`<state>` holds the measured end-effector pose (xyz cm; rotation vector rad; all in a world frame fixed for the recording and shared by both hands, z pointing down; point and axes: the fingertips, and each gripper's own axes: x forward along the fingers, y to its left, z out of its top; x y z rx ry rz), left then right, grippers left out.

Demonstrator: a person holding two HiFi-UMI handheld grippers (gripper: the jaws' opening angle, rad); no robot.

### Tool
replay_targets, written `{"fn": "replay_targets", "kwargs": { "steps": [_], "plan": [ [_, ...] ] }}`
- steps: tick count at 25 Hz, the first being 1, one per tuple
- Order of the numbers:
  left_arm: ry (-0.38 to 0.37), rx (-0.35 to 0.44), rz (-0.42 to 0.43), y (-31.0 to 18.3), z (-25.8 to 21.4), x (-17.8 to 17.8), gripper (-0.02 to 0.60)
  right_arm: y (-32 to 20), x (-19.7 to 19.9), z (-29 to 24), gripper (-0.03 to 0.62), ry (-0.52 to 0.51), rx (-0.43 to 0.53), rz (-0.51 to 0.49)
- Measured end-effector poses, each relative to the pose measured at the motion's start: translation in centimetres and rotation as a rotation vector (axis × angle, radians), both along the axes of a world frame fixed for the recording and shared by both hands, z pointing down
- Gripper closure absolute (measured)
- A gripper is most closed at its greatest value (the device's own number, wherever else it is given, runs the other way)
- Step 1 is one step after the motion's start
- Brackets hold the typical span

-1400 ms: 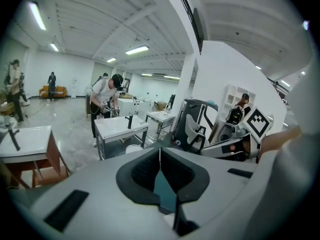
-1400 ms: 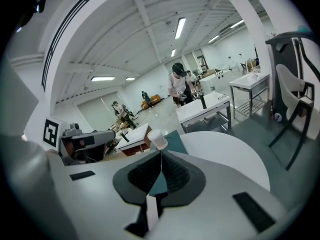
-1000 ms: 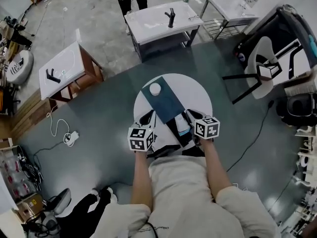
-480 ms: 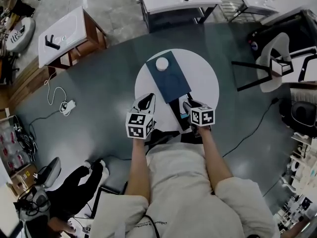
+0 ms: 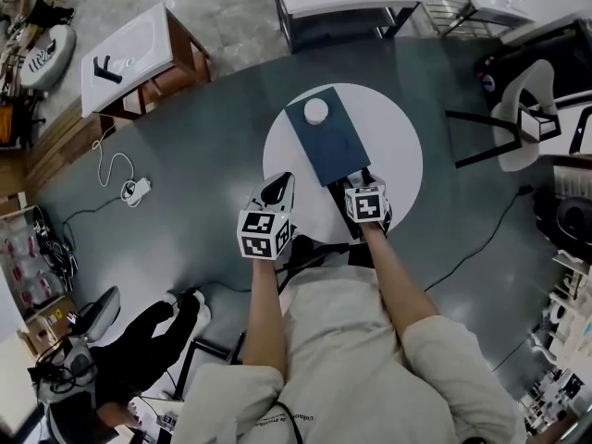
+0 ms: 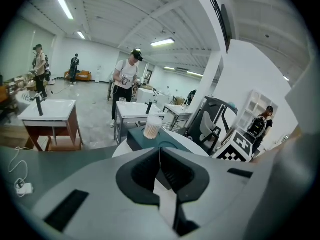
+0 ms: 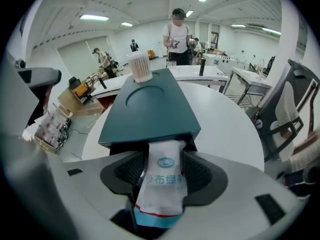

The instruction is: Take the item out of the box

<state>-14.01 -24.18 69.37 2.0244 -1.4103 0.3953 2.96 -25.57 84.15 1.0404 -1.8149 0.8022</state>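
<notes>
A dark teal box [image 5: 328, 146] lies on the round white table [image 5: 398, 146], with a jar of cotton swabs [image 5: 316, 111] standing on its far end. The near end of the box [image 7: 150, 106] is open. A white packet [image 7: 162, 184] with blue print sticks out of it toward me. My right gripper [image 7: 164, 171] is at that opening. Its jaws are opening, and the packet lies between them. In the head view my right gripper [image 5: 358, 183] touches the box's near end. To the left of the box, my left gripper [image 5: 277, 188] hovers over the table edge, shut and holding nothing.
White sink stands [image 5: 129, 54] are on the floor at the left and at the back. A grey chair [image 5: 523, 118] stands to the right. A cable with a plug [image 5: 134, 190] lies on the floor at the left. Several people stand far off [image 6: 127, 81].
My right gripper has moved forward to the box's open near end. The left gripper has stayed beside the box. The head view has shifted, so the table sits higher in the picture.
</notes>
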Motion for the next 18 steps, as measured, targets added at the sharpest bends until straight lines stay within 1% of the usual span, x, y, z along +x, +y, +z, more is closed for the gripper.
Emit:
{"fn": "replay_targets", "kwargs": {
  "steps": [4, 9, 12, 15, 17, 18],
  "plan": [
    [-0.004, 0.007, -0.038, 0.5, -0.4, -2.3, 0.558, 0.3, -0.9, 1.1, 0.358, 0.047, -0.017, -0.012],
    [-0.008, -0.009, -0.069, 1.7, 0.3, -4.6, 0.558, 0.3, -2.0, 2.1, 0.358, 0.088, -0.022, -0.033],
    [-0.01, -0.014, -0.06, 1.8, 0.4, -3.7, 0.558, 0.3, -1.6, 2.4, 0.358, 0.104, -0.042, -0.03],
    [-0.005, -0.014, -0.046, 1.8, 0.3, -2.5, 0.558, 0.6, -0.6, 2.1, 0.359, 0.091, -0.087, -0.02],
    [-0.005, -0.012, -0.041, 1.7, 0.2, -2.4, 0.558, 1.9, -0.4, 1.8, 0.359, 0.055, -0.153, -0.028],
    [-0.007, -0.01, -0.039, 1.6, 0.1, -2.4, 0.558, 2.8, -0.8, 1.7, 0.359, 0.02, -0.195, -0.05]
  ]
}}
